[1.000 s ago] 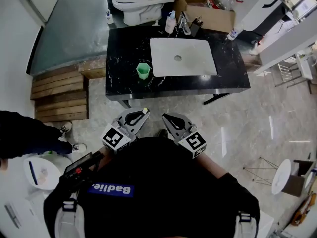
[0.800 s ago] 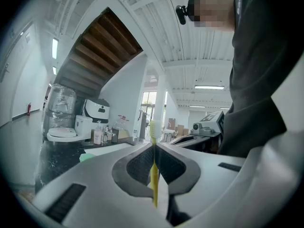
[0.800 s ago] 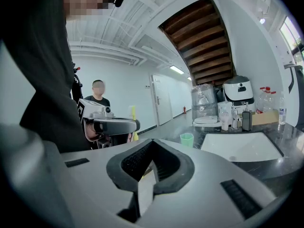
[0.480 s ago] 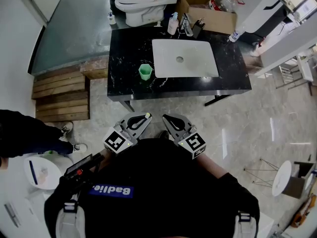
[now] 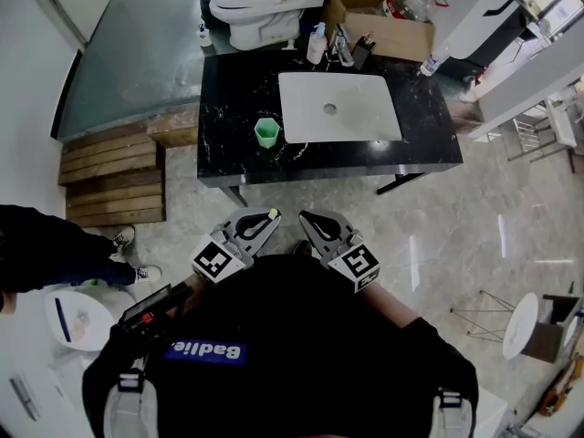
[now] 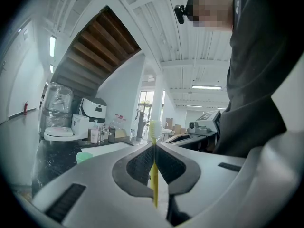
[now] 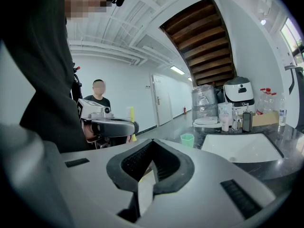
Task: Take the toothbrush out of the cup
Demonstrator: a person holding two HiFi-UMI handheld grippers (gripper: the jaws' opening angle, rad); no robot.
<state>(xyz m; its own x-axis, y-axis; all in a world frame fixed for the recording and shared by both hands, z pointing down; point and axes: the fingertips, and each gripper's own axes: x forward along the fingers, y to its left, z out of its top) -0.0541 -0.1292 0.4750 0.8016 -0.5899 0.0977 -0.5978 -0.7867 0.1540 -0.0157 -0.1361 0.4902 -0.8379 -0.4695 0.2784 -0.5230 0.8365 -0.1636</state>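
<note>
My left gripper (image 5: 265,219) is shut on a yellow toothbrush (image 6: 154,167). The brush stands upright between the pads, its pale bristle head (image 5: 272,213) above the jaws. The green cup (image 5: 266,132) stands on the black counter (image 5: 228,89) left of the white sink (image 5: 365,117), well ahead of both grippers and with nothing in it. It also shows small as the cup (image 6: 84,156) in the left gripper view and as the cup (image 7: 187,139) in the right gripper view. My right gripper (image 5: 307,218) is held beside the left one, shut with nothing between its pads. From the right gripper (image 7: 152,151) I see the toothbrush (image 7: 131,113) above the left gripper (image 7: 111,126).
Bottles and a faucet (image 5: 339,46) stand at the counter's far edge. Behind it are a toilet (image 5: 255,3) and a cardboard box (image 5: 383,21). Wooden steps (image 5: 109,167) lie to the left. A person's legs (image 5: 55,249) are at the far left, on the tiled floor.
The left gripper with the toothbrush has drawn back slightly from the counter. The right gripper has not moved.
</note>
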